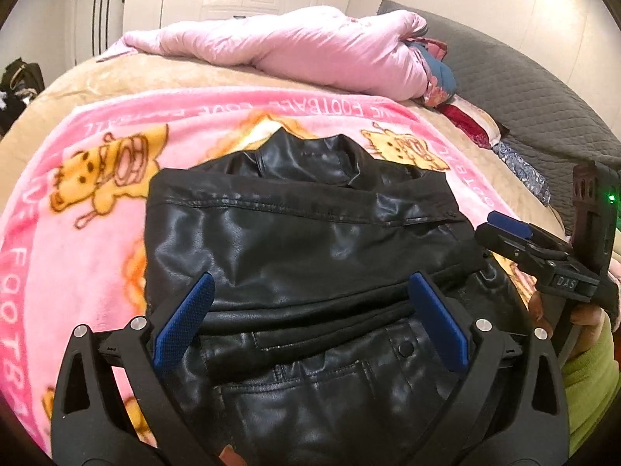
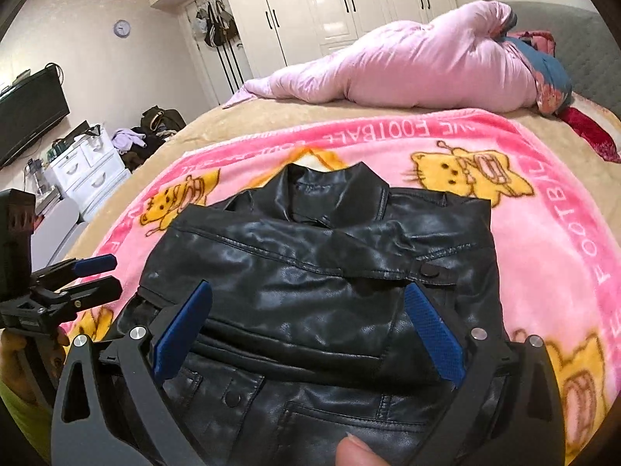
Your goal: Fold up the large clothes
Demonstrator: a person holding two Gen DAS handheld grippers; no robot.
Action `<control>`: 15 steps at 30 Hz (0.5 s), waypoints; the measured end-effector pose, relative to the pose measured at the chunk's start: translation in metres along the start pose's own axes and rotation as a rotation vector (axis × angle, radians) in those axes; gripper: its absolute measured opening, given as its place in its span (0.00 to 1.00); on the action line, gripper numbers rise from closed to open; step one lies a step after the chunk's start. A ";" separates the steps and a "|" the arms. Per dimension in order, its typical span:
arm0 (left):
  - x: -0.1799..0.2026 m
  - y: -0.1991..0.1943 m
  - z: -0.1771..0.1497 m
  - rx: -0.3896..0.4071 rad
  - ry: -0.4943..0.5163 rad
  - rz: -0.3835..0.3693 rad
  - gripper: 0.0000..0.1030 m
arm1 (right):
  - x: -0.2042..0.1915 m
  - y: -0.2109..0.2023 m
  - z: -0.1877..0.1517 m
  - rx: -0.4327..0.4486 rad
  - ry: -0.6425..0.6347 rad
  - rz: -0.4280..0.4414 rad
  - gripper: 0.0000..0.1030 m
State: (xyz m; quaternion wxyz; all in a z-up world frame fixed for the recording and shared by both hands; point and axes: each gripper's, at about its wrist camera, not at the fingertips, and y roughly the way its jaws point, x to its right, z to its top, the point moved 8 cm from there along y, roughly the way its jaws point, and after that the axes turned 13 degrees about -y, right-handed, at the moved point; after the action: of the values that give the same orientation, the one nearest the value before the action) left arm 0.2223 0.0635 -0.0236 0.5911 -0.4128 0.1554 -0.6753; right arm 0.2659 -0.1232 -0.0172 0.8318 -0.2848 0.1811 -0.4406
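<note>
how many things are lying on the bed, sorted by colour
black: 1, the leather jacket
pink: 2, the cartoon blanket and the quilt
beige: 1, the bed cover
dark red: 1, a cloth by the quilt
total: 5

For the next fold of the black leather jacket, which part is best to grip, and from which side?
Probably the near hem edge of the black leather jacket, approached from the person's side. It lies flat with its collar pointing away on the pink blanket, so the near edge is a free layered border. Both the left hand-held gripper and right hand-held gripper are open above it.
</note>
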 end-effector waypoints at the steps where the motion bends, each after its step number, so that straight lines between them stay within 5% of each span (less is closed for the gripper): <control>1: 0.001 -0.005 0.000 0.007 0.000 0.002 0.91 | 0.000 -0.001 0.000 0.002 0.001 -0.001 0.96; 15: 0.001 -0.051 -0.002 0.089 -0.023 0.001 0.91 | -0.009 -0.028 0.012 0.074 -0.014 -0.024 0.96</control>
State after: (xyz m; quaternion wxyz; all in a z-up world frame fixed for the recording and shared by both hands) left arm 0.1864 0.0750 0.0111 0.6110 -0.3935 0.1187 -0.6766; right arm 0.2502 -0.1243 0.0103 0.8376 -0.2591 0.1553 -0.4551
